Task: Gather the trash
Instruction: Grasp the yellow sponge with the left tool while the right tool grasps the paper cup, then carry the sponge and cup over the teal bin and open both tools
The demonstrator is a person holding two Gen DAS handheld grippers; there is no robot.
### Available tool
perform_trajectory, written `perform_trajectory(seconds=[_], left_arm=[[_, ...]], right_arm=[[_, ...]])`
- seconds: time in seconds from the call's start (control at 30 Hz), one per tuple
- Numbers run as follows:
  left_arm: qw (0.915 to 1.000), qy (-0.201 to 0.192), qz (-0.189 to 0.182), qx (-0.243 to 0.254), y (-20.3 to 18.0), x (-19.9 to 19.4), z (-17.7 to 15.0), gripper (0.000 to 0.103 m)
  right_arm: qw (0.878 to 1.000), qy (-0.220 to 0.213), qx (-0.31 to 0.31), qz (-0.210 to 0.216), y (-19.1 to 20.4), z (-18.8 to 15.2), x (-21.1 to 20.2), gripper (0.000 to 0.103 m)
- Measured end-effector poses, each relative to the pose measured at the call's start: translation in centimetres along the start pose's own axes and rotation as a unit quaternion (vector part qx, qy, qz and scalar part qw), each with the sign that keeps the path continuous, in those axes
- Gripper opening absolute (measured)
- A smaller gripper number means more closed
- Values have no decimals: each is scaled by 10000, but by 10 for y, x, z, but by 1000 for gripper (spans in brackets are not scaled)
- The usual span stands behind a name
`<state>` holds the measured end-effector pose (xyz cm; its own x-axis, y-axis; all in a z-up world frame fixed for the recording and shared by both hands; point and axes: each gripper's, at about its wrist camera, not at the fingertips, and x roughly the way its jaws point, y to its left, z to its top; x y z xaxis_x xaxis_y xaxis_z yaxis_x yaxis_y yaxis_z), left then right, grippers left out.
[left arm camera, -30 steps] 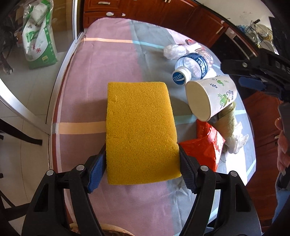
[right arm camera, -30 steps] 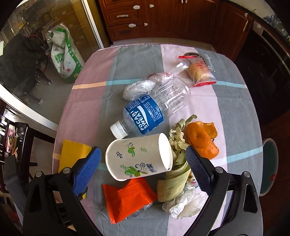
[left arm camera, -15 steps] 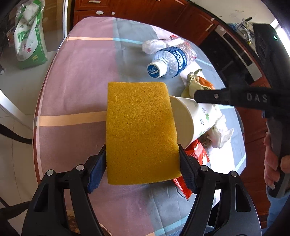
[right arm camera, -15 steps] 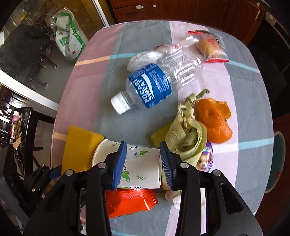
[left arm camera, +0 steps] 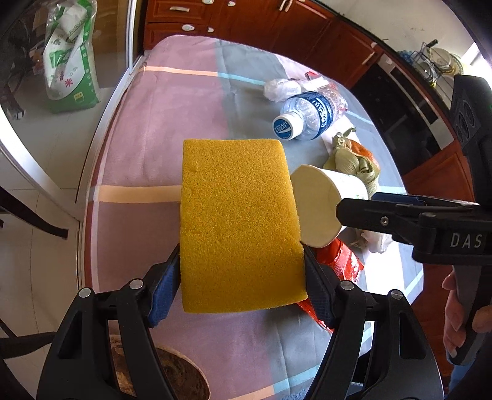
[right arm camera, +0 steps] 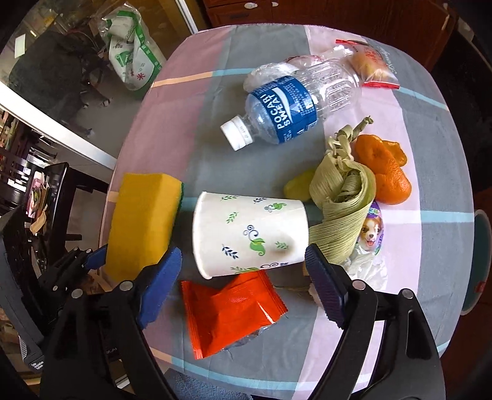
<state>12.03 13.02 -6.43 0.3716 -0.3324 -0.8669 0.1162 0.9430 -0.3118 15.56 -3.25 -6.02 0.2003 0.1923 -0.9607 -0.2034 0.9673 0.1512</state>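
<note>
My left gripper is shut on a yellow sponge held above the table; the sponge also shows in the right wrist view. A white paper cup with green leaf prints lies on its side, also seen in the left wrist view. My right gripper is open, its blue pads either side of the cup's near edge, above an orange wrapper. A Pocari Sweat bottle, a corn husk and orange peel lie beyond.
The table carries a pink and grey checked cloth. A clear food bag, crumpled plastic and a dog-print wrapper lie on it. A round basket rim sits below the left gripper. Wooden cabinets stand behind.
My right gripper was closed on the cup half a second ago and now stands open around it. The cup lies further from the camera. The left gripper holds the sponge as before.
</note>
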Motion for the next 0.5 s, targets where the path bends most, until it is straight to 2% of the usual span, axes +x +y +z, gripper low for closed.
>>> perform_trajectory(seconds=[0.03, 0.17, 0.27, 0.3, 0.5], left_arm=[[10000, 1, 3, -31, 3, -1, -1, 73], [10000, 35, 41, -30, 5, -1, 0, 73], [10000, 63, 21, 25, 1, 0, -1, 73], [10000, 64, 16, 29, 0, 0, -2, 73], [10000, 1, -7, 55, -6, -2, 1, 73]], right_arm=[[9999, 8, -63, -122, 4, -1, 3, 83], [9978, -81, -128, -639, 1, 2, 15, 85], [9985, -160, -18, -532, -9, 1, 17, 85], [9983, -242, -4, -538, -11, 0, 14, 77], [9963, -660, -56, -548, -17, -8, -16, 77]])
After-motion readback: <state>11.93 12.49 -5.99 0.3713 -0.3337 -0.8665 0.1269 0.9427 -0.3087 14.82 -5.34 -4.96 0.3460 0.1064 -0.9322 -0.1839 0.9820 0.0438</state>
